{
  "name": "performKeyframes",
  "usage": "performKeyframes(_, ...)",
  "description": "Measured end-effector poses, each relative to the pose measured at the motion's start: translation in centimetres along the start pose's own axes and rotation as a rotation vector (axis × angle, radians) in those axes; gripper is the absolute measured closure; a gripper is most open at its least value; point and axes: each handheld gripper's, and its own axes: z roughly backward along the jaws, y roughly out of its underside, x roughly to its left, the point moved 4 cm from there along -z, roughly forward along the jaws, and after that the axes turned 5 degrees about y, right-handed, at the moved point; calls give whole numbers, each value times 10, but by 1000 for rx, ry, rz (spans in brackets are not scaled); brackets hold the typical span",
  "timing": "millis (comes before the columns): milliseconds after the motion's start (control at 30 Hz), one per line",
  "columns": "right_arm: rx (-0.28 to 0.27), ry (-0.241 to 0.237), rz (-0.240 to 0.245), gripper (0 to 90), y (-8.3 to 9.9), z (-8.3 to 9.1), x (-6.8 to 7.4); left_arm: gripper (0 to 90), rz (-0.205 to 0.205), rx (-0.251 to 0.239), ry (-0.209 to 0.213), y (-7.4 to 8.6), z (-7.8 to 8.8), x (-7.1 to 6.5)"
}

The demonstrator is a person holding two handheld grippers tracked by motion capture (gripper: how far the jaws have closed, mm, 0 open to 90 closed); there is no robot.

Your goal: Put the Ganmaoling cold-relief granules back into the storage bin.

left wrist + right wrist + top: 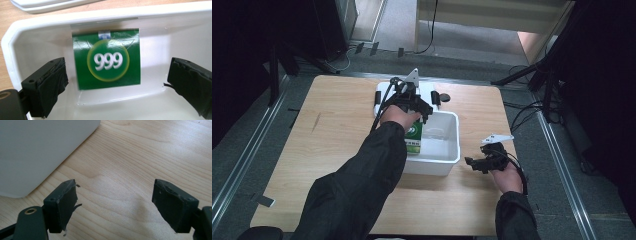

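A green carton [107, 60] marked "999" stands inside the white bin [15, 37], against its wall. In the high view the carton [413, 137] is at the bin's [452, 150] left end. My left gripper [419, 107] hovers over it. In the left gripper view that gripper [117, 85] is open, with a jaw on each side of the carton and clear of it. My right gripper [477, 163] is low over the wooden table, just right of the bin. It [115, 205] is open with nothing between its jaws.
The bin's white lid [384, 90] with black clips lies behind the bin, and its edge [50, 6] shows in the left gripper view. A small dark round object [445, 97] sits near it. The bin's outer wall [37, 150] is close beside my right gripper. Bare wooden tabletop [327, 145] spreads to the left.
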Motion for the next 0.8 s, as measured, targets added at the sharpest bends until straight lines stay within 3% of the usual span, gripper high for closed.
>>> performKeyframes(233,3,1,0,201,1,0,0,36,-45,0,4,5,13,-5)
performKeyframes(467,2,3,-1,201,0,0,0,36,-97,-35,3,6,39,-6)
performKeyframes(800,13,2,-4,201,1,-1,0,35,-135,-64,12,10,61,25)
